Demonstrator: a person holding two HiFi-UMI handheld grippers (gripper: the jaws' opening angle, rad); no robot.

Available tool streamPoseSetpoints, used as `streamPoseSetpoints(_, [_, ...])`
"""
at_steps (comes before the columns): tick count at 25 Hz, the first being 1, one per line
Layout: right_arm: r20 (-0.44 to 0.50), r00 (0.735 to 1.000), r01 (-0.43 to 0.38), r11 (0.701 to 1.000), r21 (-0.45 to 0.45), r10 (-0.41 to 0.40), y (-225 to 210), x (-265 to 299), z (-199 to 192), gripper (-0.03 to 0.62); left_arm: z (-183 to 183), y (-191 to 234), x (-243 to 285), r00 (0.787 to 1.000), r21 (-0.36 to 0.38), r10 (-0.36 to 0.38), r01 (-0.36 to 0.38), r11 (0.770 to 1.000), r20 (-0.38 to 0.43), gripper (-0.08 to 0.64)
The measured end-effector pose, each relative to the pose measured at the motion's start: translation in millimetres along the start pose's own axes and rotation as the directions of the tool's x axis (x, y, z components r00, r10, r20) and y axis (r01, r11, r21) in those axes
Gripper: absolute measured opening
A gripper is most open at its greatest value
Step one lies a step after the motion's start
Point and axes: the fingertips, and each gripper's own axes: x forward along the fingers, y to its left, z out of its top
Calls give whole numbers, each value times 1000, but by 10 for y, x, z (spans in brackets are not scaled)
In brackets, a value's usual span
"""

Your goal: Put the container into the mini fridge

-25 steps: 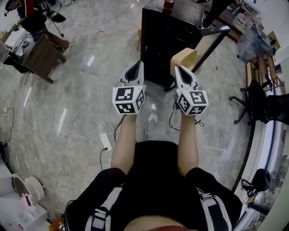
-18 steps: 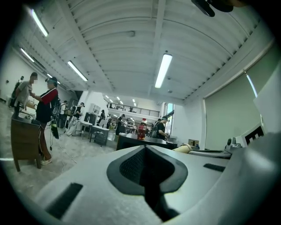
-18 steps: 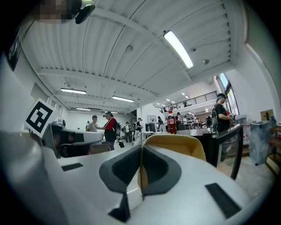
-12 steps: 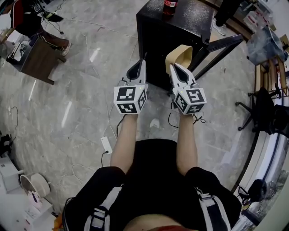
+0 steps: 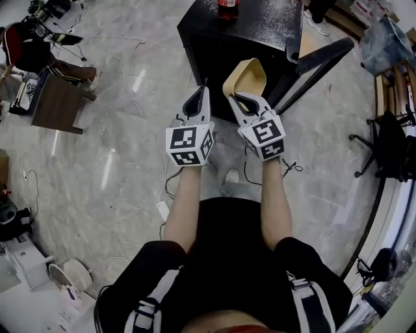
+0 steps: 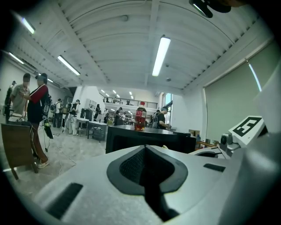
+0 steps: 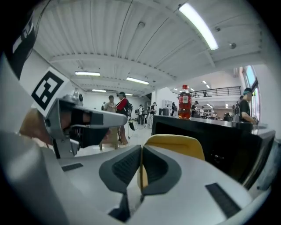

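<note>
The black mini fridge (image 5: 260, 32) stands ahead on the floor, its door (image 5: 318, 62) swung open to the right. A red bottle (image 5: 227, 8) stands on its top. My right gripper (image 5: 242, 99) is shut on the rim of a yellow container (image 5: 246, 77), held in the air just before the fridge's front. In the right gripper view the container (image 7: 175, 145) sticks up past the pads (image 7: 156, 165), with the fridge (image 7: 210, 136) behind it. My left gripper (image 5: 197, 97) is shut and empty beside it; the left gripper view faces the fridge (image 6: 145, 138).
A brown wooden table (image 5: 55, 104) stands at the far left. An office chair (image 5: 390, 143) is at the right. A white power strip (image 5: 162, 210) and cables lie on the marble floor near my feet. Several people stand far off (image 6: 35, 110).
I have stepped closer to the fridge, which now fills more of the top of the head view. Both grippers stay level, and the container is nearer the fridge's front.
</note>
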Motion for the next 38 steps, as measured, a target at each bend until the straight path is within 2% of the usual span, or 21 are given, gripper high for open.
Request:
streamPoseSetpoints(2, [-85,996,-42,996,-81,35,8,122,-89,18,-2,24,69,1000,-9,-9,9,1000,0,11])
streamPoseSetpoints(4, [-186,979,-113,979,-169,81,43,232,-215,18,-21,69,94,1000,-22,-7,7,1000,-3,11])
streamPoseSetpoints(6, [-277,955,-180,945,-273,102,25,362,-312,18,-23,147,119,1000,-19,7,-7,1000,-4,10])
streamPoseSetpoints(9, [-374,923,-242,889,-388,88,-76,526,-441,18,-71,250,118,1000,-21,26,-26,999,-15,11])
streamPoseSetpoints(14, [-461,886,-283,834,-474,38,-335,797,-618,18,-149,459,95,998,-29,59,-60,998,-30,11])
streamPoseSetpoints(19, [-531,848,-339,783,-521,14,-499,1015,-768,18,-162,671,84,994,-30,100,-101,994,-36,11])
streamPoseSetpoints(24, [-558,830,-359,760,-542,-6,-628,1197,-804,18,-146,921,71,988,-30,145,-147,989,-44,11])
streamPoseSetpoints(26, [-548,837,-351,756,-552,-11,-661,1264,-788,20,-98,990,57,987,-30,159,-160,987,-36,11])
streamPoseSetpoints(29, [-505,863,-316,746,-586,-32,-739,1333,-727,21,-22,984,80,988,-21,156,-156,987,-21,11])
streamPoseSetpoints(33, [-457,886,-250,746,-617,-81,-795,1284,-681,80,-1,909,86,989,-21,146,-146,989,-17,11])
streamPoseSetpoints(36, [-365,929,-180,782,-597,-64,-678,1076,-455,98,26,820,106,991,-22,133,-133,991,-9,10])
streamPoseSetpoints(38, [-243,970,-113,838,-534,-24,-567,887,-149,98,74,740,134,993,-26,120,-120,992,3,11])
